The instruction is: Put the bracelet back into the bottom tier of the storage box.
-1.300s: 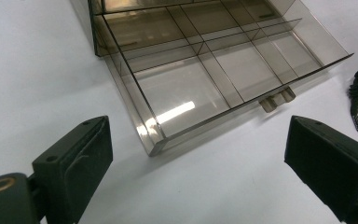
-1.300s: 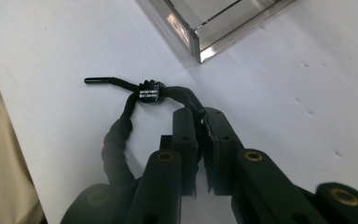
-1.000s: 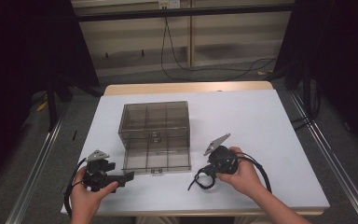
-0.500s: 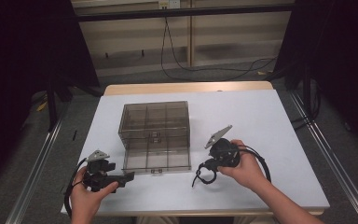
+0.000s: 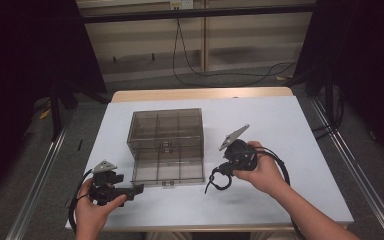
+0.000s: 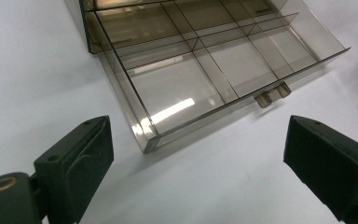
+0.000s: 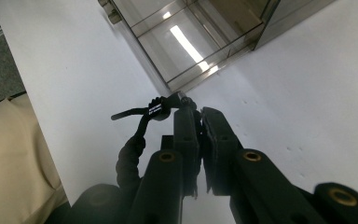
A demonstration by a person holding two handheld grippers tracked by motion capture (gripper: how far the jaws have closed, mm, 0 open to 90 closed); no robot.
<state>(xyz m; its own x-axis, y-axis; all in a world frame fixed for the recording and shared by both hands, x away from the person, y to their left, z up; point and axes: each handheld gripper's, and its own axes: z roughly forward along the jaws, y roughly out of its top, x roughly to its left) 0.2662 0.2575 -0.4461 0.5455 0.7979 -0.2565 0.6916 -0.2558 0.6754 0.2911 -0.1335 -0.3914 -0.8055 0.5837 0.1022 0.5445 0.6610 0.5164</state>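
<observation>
1. Your right gripper (image 7: 196, 122) has its jaws clamped on a coiled black cable (image 7: 135, 140); you hold it lifted over the white table (image 5: 300, 130), just beside the open drawer (image 5: 168, 167), apparently so the cable can go down into a compartment
2. The cable hangs in a loop below the right gripper (image 5: 228, 169) in the high view, so the grip looks meant to keep the coil together
3. The drawer (image 6: 205, 70) stands pulled out of the smoked plastic organiser box (image 5: 166, 127); its visible compartments are empty
4. Your left gripper (image 6: 200, 158) has its jaws wide apart, holding nothing, low near the drawer's front corner, seemingly placed to steady it
</observation>
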